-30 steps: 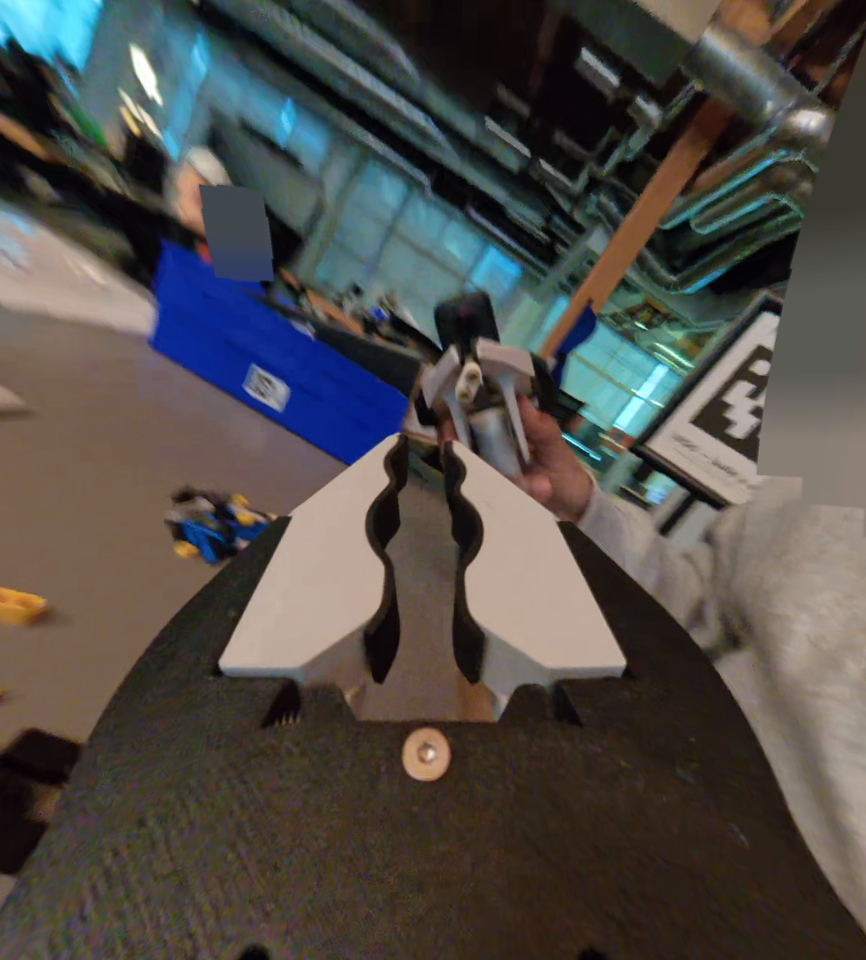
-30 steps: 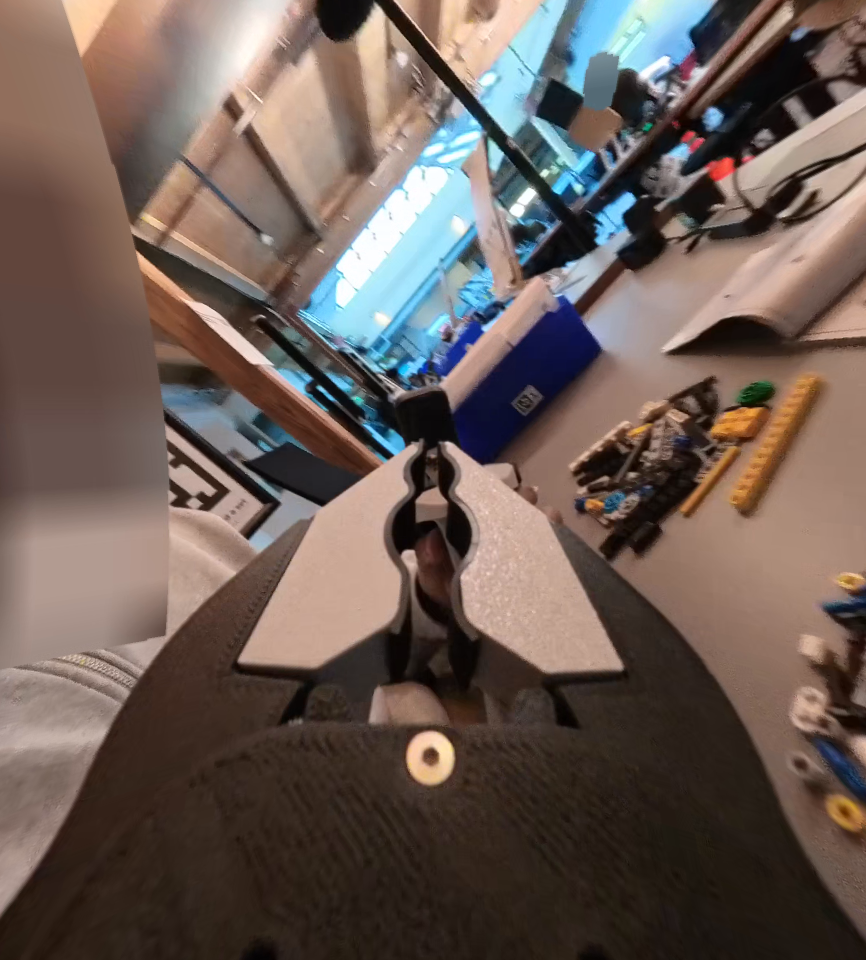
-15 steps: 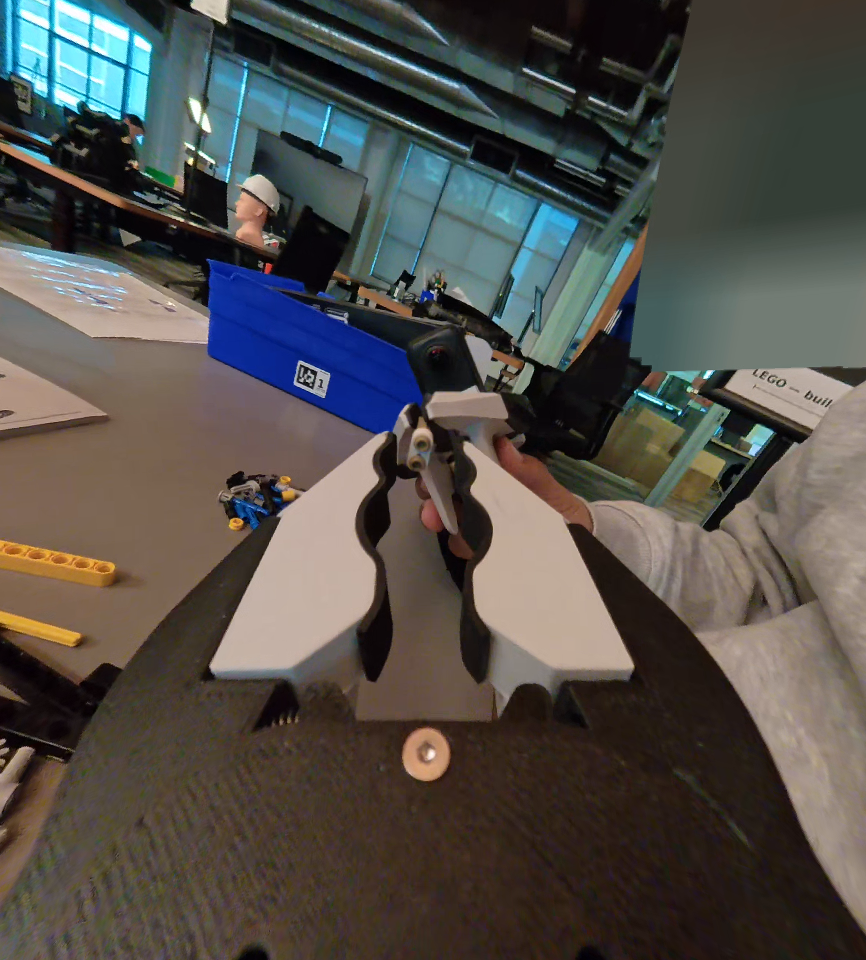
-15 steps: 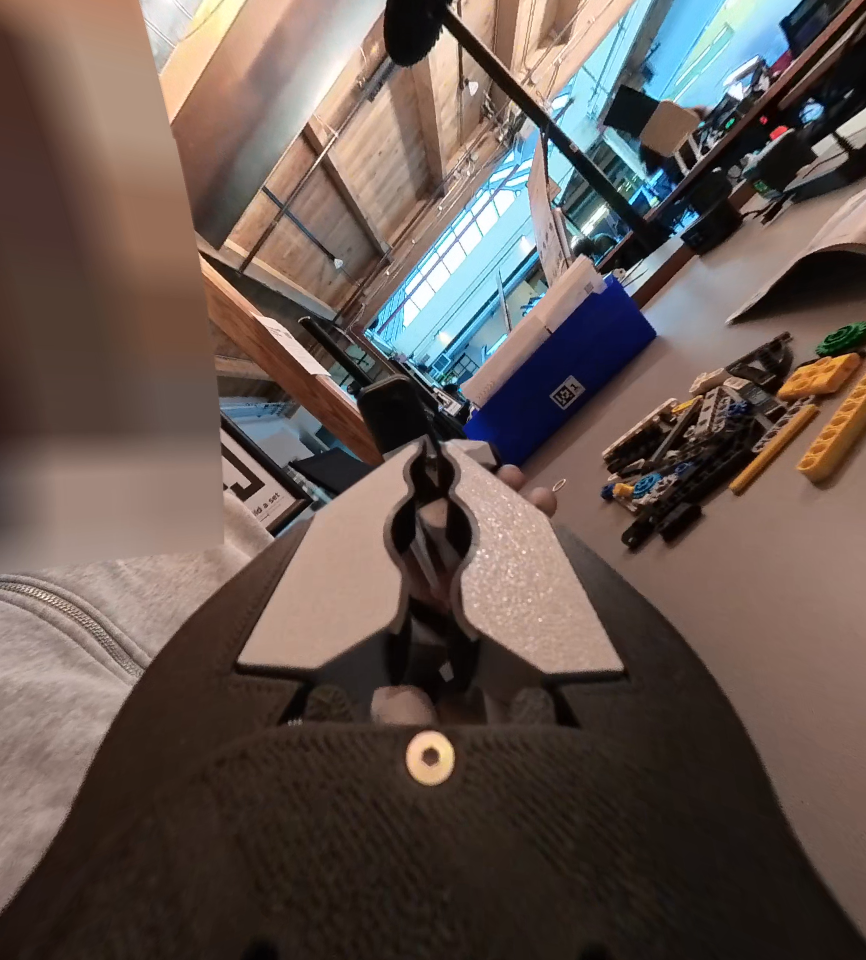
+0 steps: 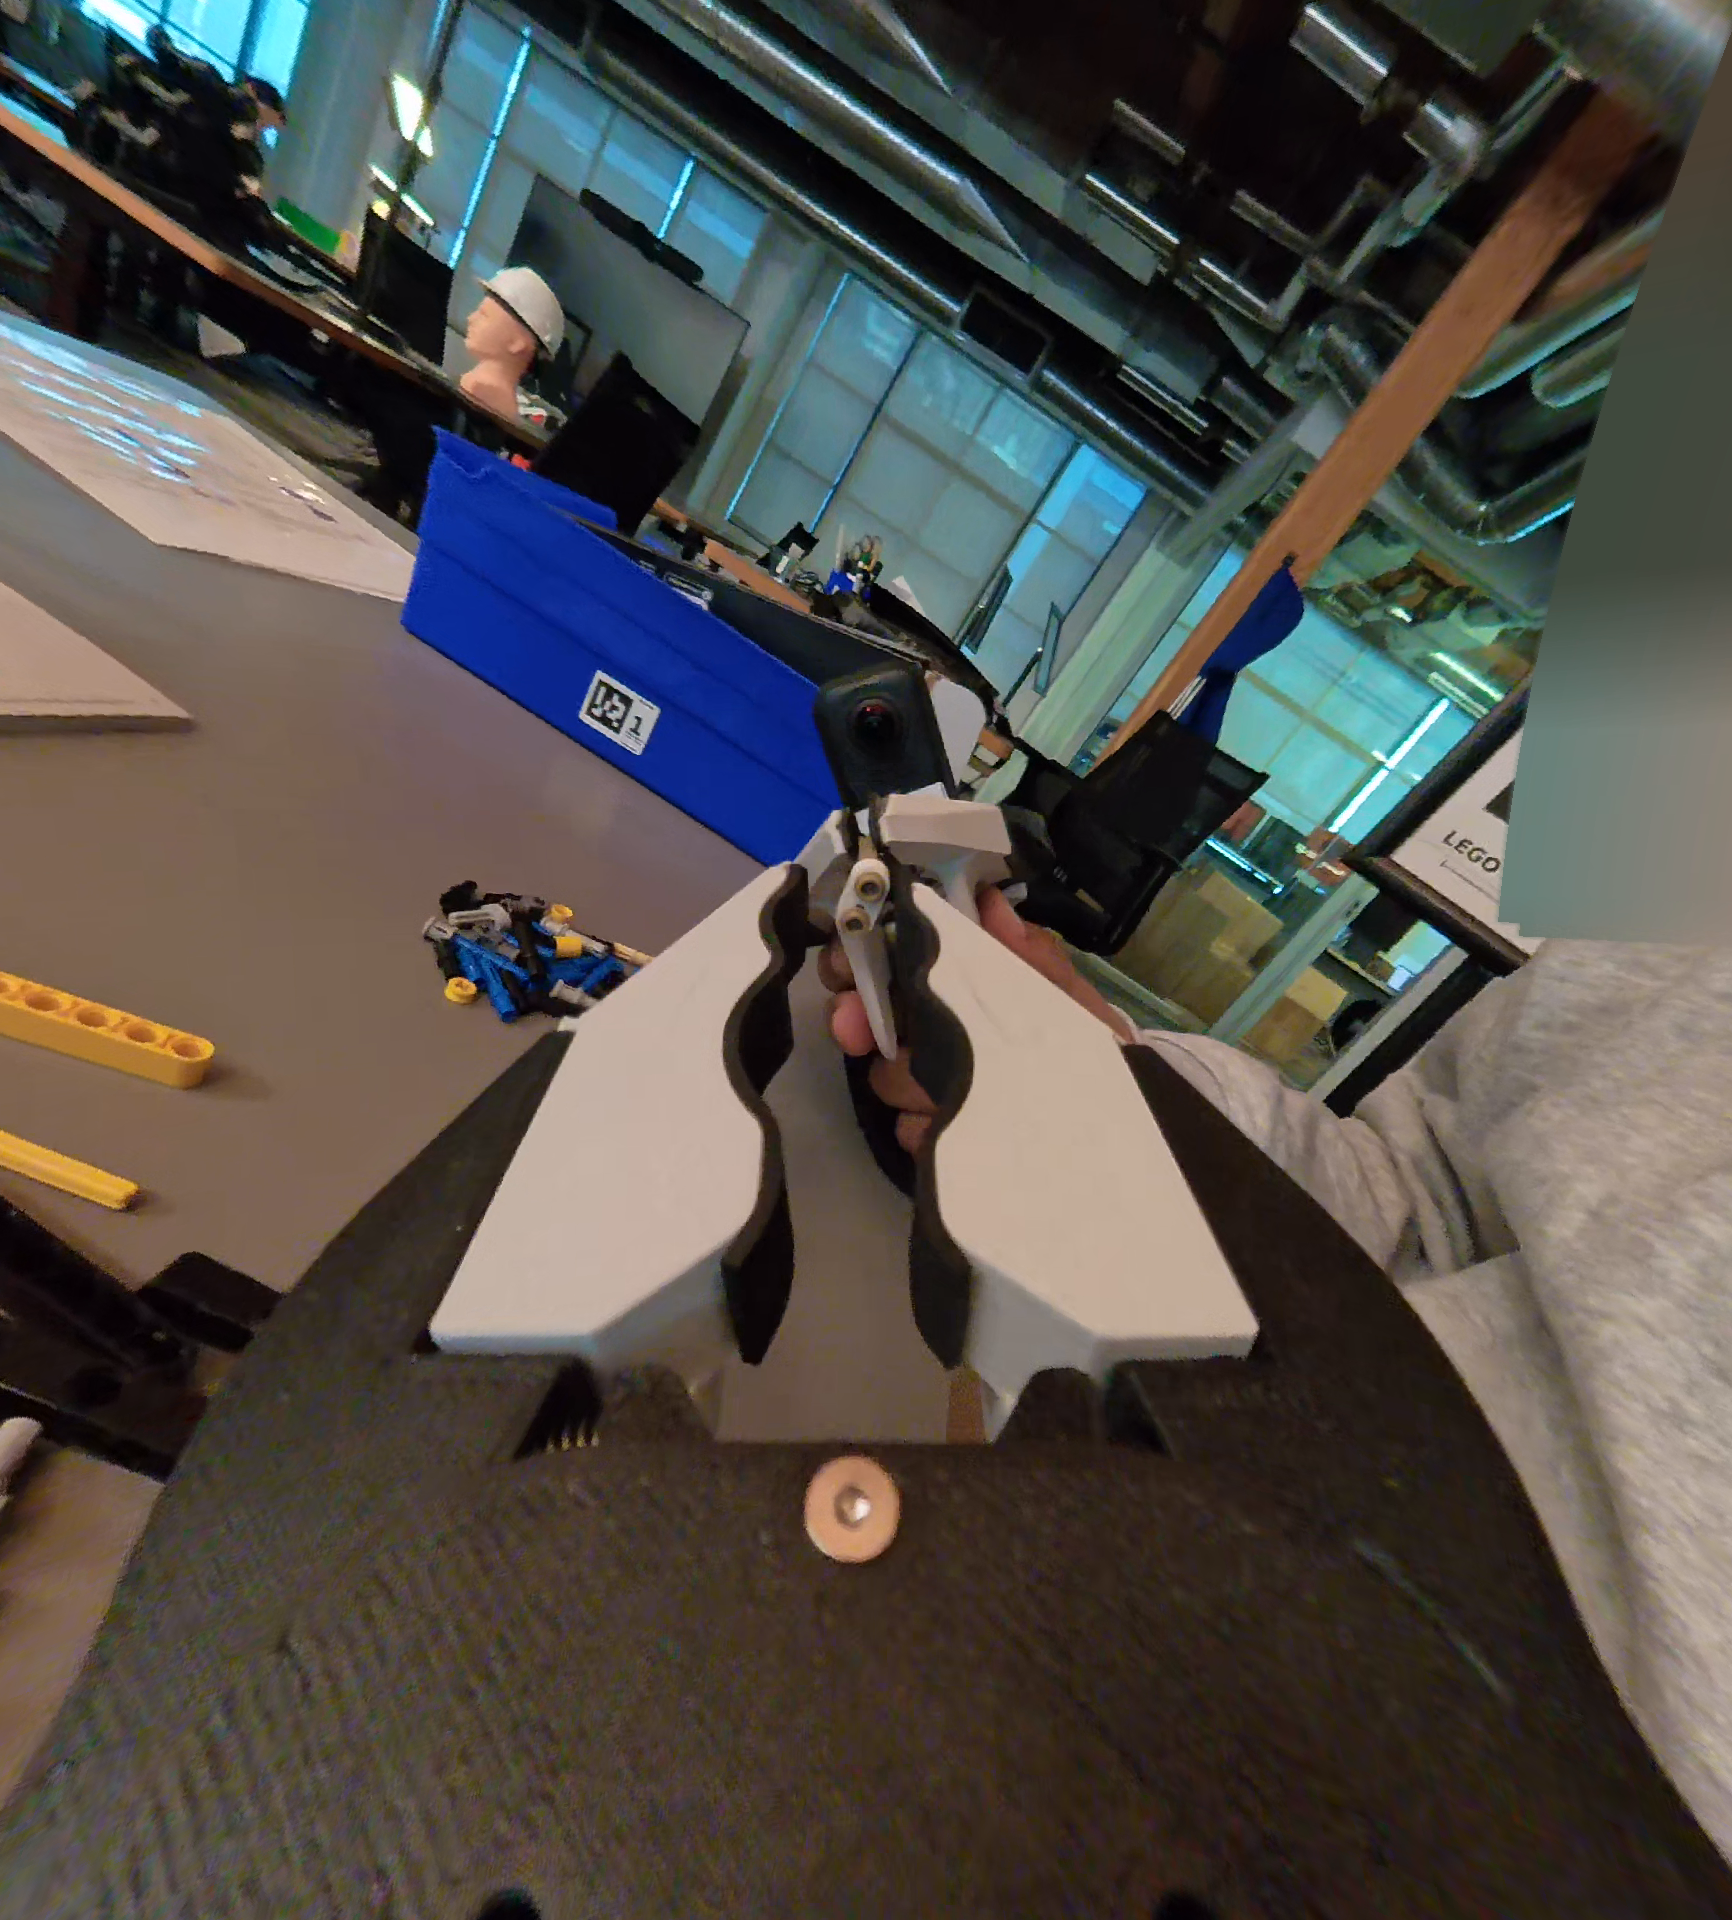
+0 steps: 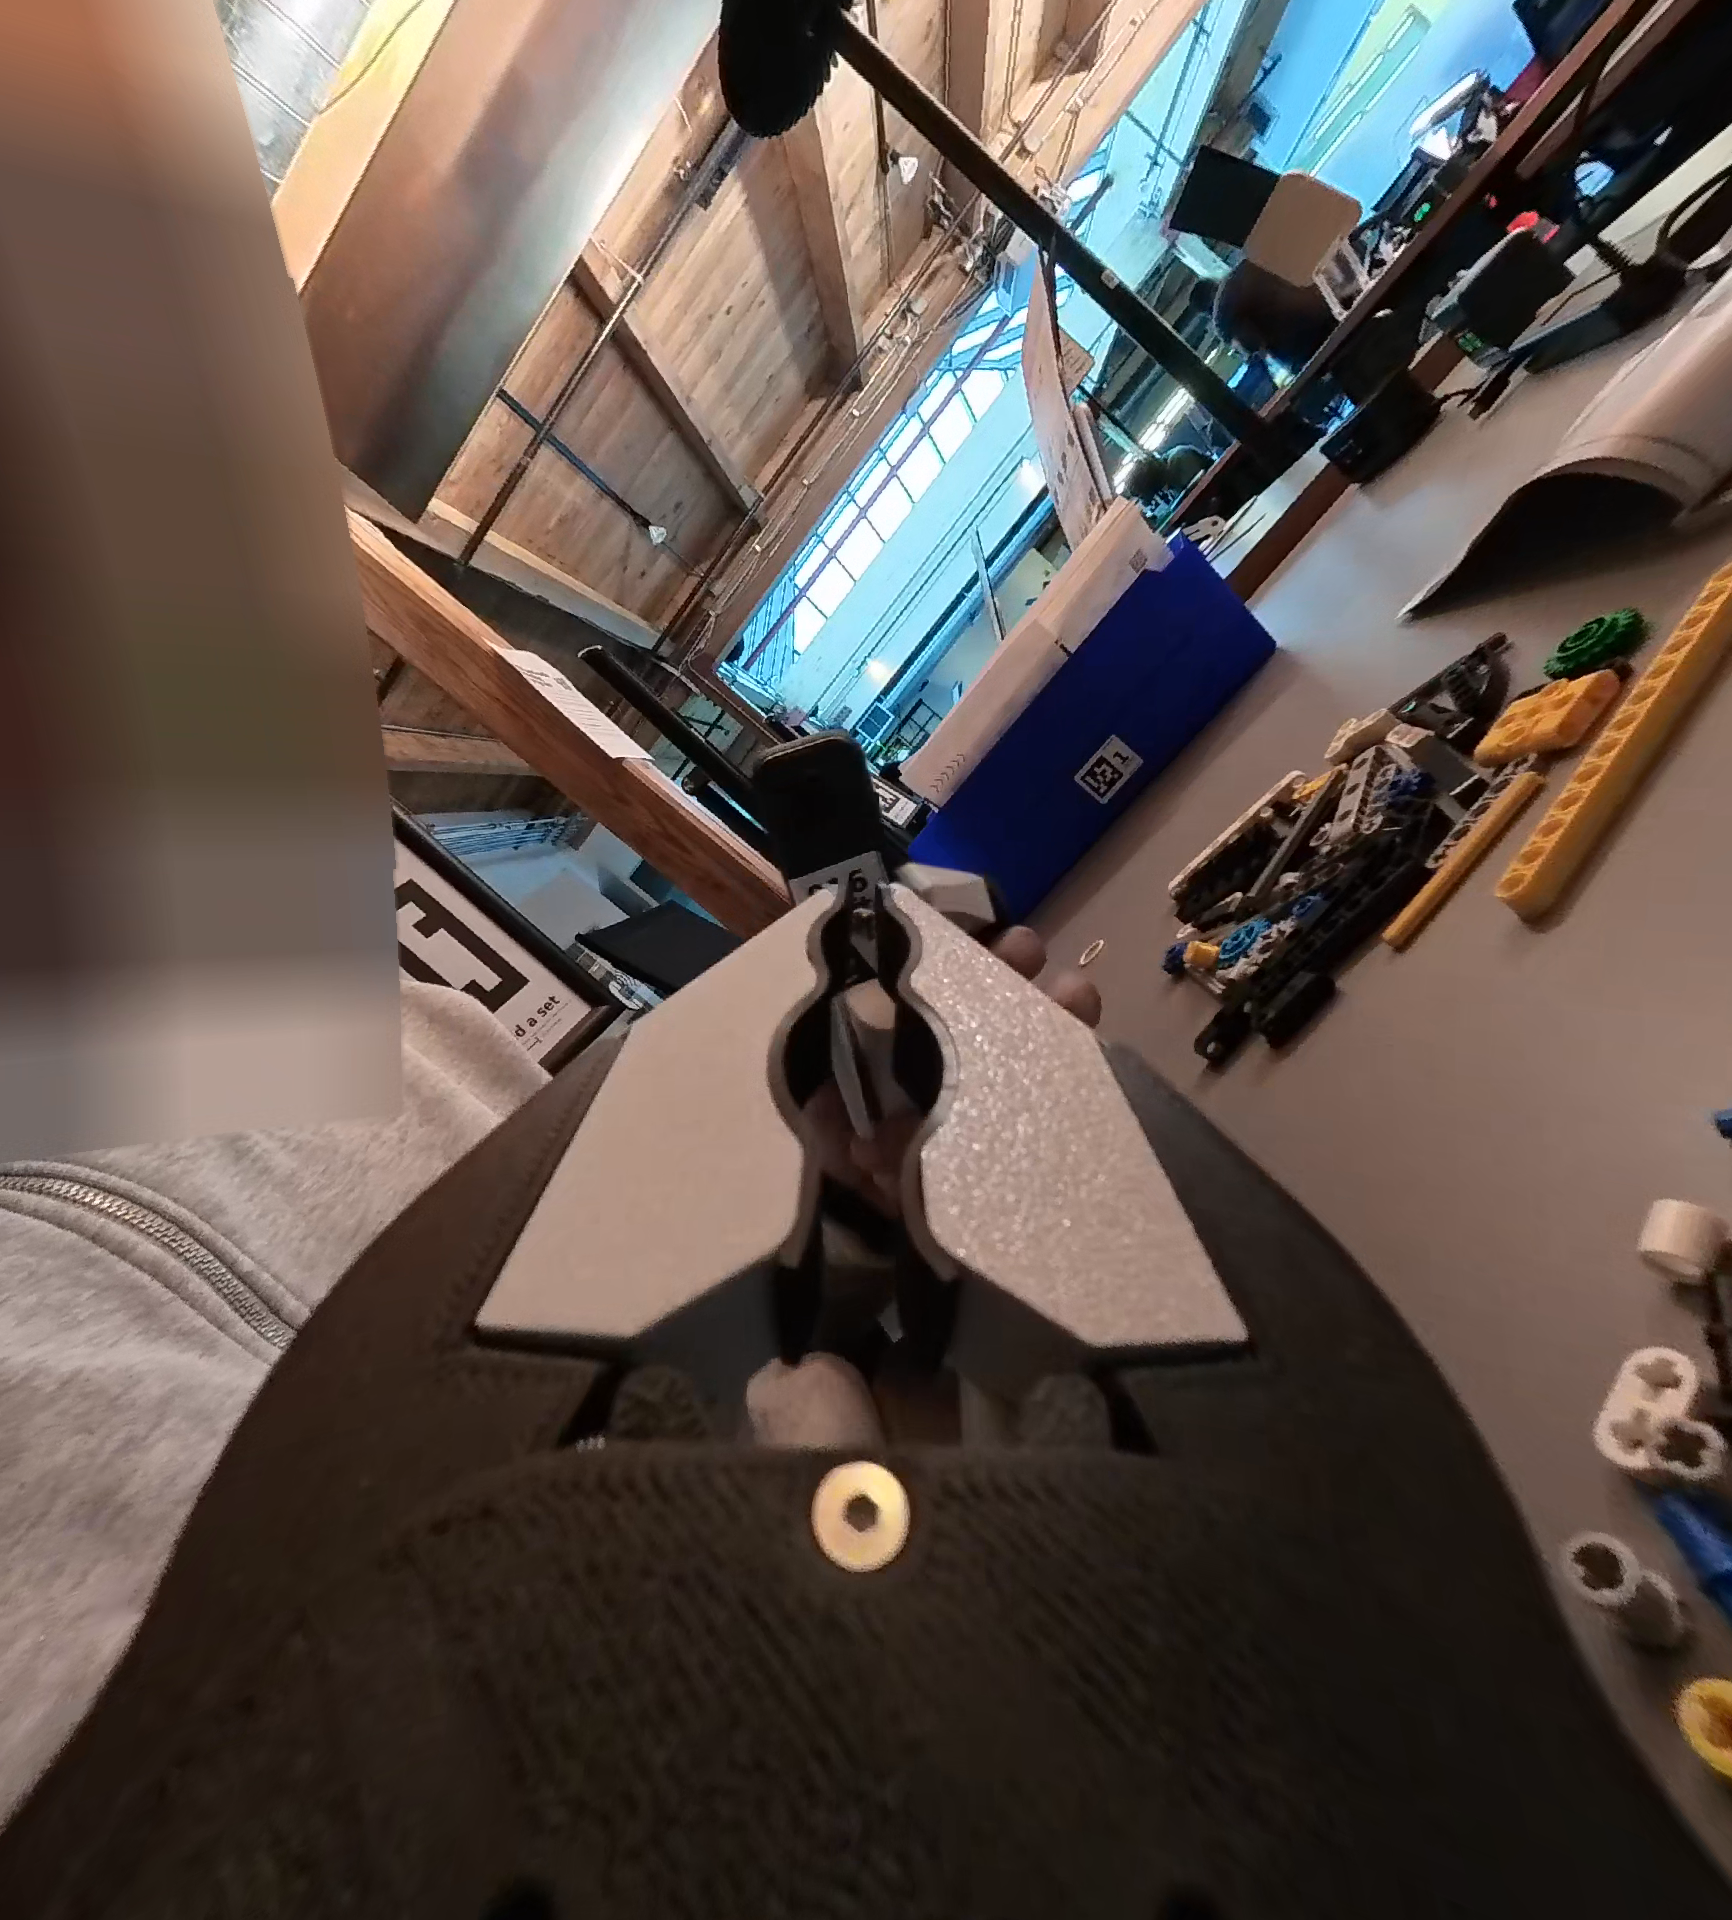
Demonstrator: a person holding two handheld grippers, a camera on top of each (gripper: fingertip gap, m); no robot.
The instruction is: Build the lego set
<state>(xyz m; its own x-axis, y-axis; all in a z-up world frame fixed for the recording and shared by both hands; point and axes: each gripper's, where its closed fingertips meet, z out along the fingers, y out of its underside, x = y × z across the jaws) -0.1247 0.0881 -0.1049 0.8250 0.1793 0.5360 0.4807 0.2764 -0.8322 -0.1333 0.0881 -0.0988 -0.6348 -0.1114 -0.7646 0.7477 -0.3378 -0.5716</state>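
Above the counter [image 5: 342, 790], my right fingers [image 6: 867, 914] pinched a small grey piece [image 5: 864, 904]; left fingers [image 5: 846, 894] gaped; most parts [image 6: 1361, 821] lay loose.

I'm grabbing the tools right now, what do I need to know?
Right tool: shut on a thin grey piece, held up off the table.
Left tool: fingers sit either side of that piece's end; I can't tell if it grips.
Parts: mixed pile and long yellow beam lie loose on the table.
Done: nothing finished in view.
Left: probably nearly the whole set.
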